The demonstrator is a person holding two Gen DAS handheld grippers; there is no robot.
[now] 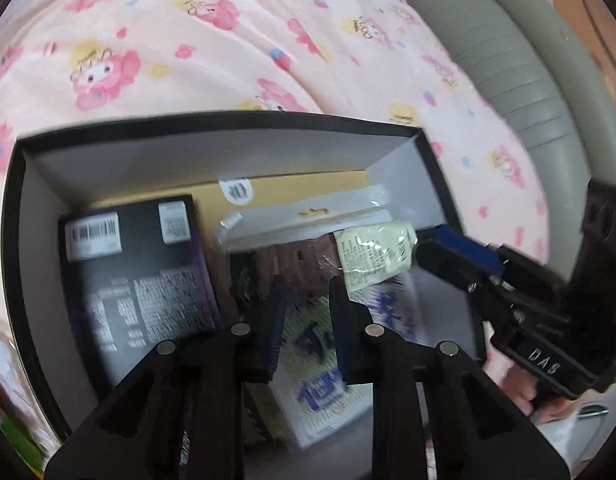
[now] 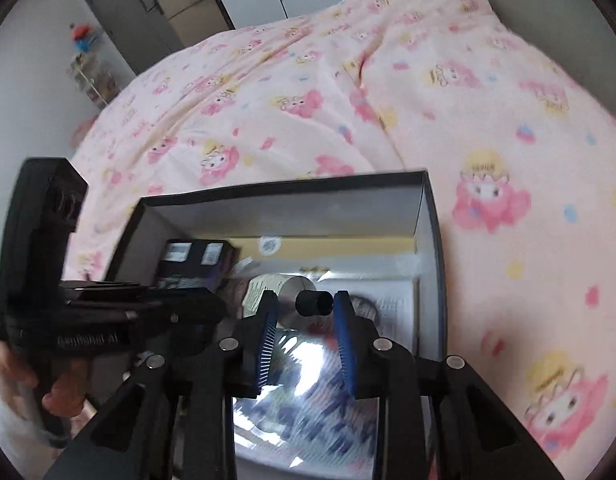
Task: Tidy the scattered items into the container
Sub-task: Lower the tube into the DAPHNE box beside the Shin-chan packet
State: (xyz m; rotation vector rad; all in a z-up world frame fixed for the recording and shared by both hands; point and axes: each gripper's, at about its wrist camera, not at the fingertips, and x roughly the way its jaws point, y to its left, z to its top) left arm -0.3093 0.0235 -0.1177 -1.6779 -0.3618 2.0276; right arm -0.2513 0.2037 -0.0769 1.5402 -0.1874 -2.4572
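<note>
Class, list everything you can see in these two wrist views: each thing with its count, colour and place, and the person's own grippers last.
storage box: one, black outside, grey inside, on the bed
black carton: one, black with white labels, box's left side
clear packet: one, transparent, lying mid-box
pale sachet: one, pale green, right of centre
printed pack: one, white with blue print, near end
silver tube: one, black cap, inside box
duvet: one, pink cartoon print, under box
left gripper: open, over box
right gripper: open, over box
</note>
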